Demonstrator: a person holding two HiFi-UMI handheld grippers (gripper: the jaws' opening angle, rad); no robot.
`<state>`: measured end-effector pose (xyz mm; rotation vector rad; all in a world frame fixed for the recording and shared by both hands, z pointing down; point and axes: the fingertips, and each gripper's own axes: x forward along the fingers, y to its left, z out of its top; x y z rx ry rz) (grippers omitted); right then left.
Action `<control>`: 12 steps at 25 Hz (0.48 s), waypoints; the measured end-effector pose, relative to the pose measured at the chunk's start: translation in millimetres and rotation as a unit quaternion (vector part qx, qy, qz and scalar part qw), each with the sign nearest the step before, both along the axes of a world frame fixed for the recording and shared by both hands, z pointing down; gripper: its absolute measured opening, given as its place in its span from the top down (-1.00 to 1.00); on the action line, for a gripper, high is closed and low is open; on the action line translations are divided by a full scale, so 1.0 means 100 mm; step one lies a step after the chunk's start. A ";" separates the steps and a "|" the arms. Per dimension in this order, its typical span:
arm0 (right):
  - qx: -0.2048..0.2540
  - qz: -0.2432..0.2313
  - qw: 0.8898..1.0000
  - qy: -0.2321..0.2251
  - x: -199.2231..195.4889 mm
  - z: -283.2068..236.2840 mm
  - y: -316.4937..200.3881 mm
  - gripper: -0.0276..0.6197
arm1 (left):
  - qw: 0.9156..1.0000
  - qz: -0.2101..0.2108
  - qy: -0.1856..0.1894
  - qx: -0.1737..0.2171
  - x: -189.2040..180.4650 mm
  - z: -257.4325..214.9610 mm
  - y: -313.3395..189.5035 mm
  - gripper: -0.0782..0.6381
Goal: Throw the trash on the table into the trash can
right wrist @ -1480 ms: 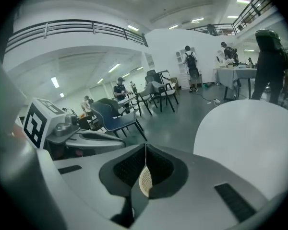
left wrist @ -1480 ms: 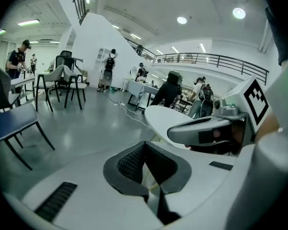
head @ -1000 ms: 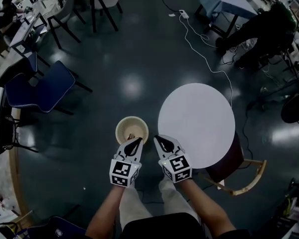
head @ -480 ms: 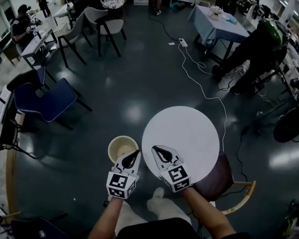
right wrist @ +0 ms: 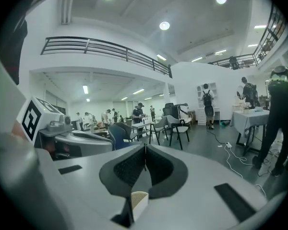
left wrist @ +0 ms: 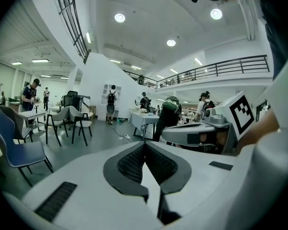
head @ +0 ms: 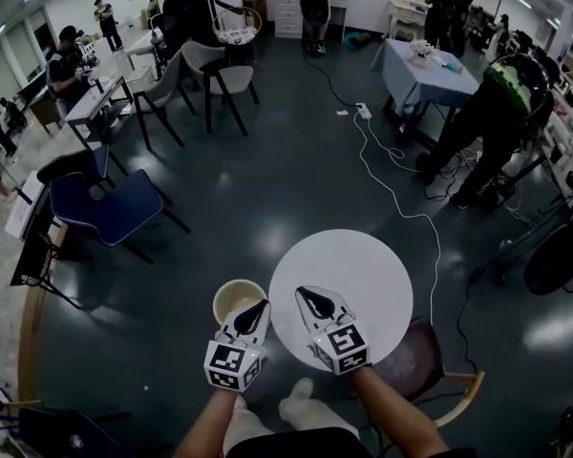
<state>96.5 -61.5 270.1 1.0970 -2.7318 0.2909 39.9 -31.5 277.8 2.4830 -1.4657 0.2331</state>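
Observation:
In the head view the round white table (head: 363, 265) stands just ahead of me, its visible top plain white. A beige trash can (head: 231, 299) sits on the dark floor against the table's left side. My left gripper (head: 259, 306) hangs over the can's right rim, jaws shut with nothing in them. My right gripper (head: 303, 294) is over the table's near-left edge, also shut and empty. In the left gripper view the shut left gripper (left wrist: 144, 143) points level into the room. In the right gripper view the can's rim (right wrist: 139, 199) shows below the shut right gripper (right wrist: 145, 146).
A wooden-armed chair (head: 444, 370) is tucked under the table's right side. A white cable (head: 401, 184) snakes across the floor beyond it. A blue chair (head: 105, 206) stands at left, grey chairs (head: 220, 79) further back. A person (head: 492, 113) bends by a cloth-covered table (head: 420, 65).
Both grippers have risen together, still shut and side by side. The view has lifted toward the room, so the table and trash can now lie lower in the head view.

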 end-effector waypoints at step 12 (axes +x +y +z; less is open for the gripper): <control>0.025 0.014 1.000 -0.011 -0.05 -0.35 0.24 0.85 | 0.999 0.011 -0.020 0.040 -0.04 -0.41 0.22 0.74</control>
